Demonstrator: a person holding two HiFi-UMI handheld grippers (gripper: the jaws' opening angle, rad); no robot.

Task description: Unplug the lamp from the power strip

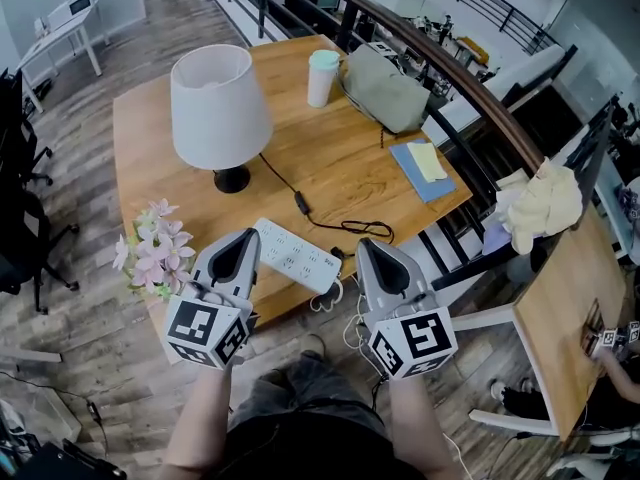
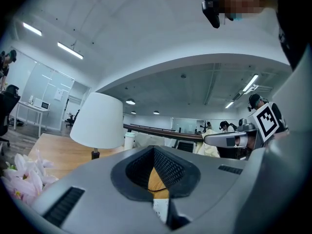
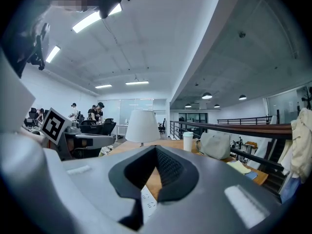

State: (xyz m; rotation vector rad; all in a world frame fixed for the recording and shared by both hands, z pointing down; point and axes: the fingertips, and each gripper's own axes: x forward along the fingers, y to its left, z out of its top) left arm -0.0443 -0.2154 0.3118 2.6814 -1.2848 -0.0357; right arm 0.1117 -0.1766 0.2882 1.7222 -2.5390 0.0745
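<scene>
A lamp (image 1: 220,103) with a white shade and black base stands on the wooden table (image 1: 345,163). Its black cord (image 1: 300,203) runs past an inline switch, loops, and reaches the right end of the white power strip (image 1: 296,255) near the table's front edge. My left gripper (image 1: 243,240) hovers just left of the strip, jaws shut and holding nothing. My right gripper (image 1: 368,246) hovers just right of the strip's end, also shut and holding nothing. The lamp (image 2: 97,121) shows beyond the left gripper (image 2: 153,149). A piece of the strip (image 3: 148,199) shows through the right gripper (image 3: 156,148).
Pink flowers (image 1: 150,248) stand at the table's front left corner. A pale cup (image 1: 322,76), a grey bag (image 1: 385,88) and a blue notebook (image 1: 420,168) lie at the back and right. A dark railing (image 1: 450,68) runs behind; another table (image 1: 560,298) with a cloth stands right.
</scene>
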